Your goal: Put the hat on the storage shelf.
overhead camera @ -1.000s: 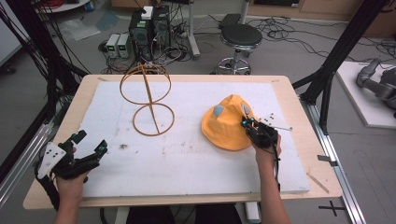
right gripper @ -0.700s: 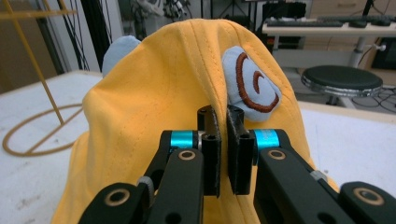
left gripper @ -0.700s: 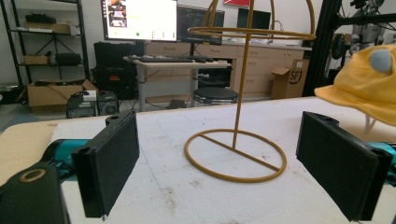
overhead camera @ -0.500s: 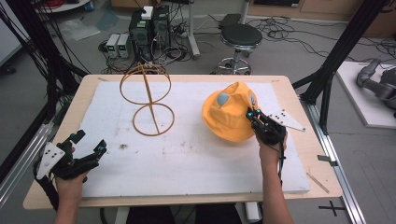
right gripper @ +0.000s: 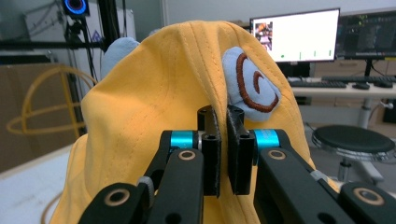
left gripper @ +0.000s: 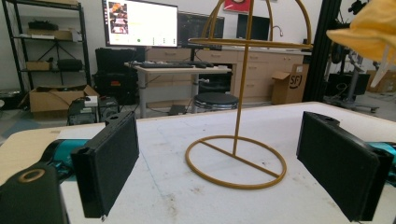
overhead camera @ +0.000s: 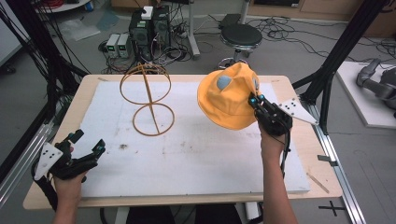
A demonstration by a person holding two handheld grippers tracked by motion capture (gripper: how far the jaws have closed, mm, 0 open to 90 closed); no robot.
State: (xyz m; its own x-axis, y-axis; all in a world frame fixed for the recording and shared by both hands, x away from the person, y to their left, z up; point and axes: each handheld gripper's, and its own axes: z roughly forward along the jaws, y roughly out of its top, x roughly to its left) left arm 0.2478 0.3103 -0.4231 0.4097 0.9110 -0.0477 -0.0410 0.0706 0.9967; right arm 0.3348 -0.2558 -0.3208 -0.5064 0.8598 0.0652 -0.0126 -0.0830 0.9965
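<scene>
A yellow hat [overhead camera: 229, 95] with pale blue patches hangs above the table's right side, lifted clear of the white mat [overhead camera: 187, 149]. My right gripper [overhead camera: 256, 101] is shut on a fold of the hat [right gripper: 154, 121], with the cloth pinched between its black pads [right gripper: 212, 154]. A golden wire hat stand [overhead camera: 148, 100] rises from a ring base at the mat's middle left, and its base ring [left gripper: 236, 161] lies ahead of my left gripper. At the table's front left corner my left gripper [overhead camera: 86, 144] rests open, nothing between its fingers [left gripper: 109, 163].
The wooden table edge [overhead camera: 322, 163] borders the mat. Black frame posts [overhead camera: 336, 56] stand at the right and left. A stool [overhead camera: 240, 35] and electronics boxes [overhead camera: 149, 28] sit on the floor behind the table.
The right gripper has risen with the hat, lifting it off the mat and carrying it a little toward the back. The left gripper has stayed put.
</scene>
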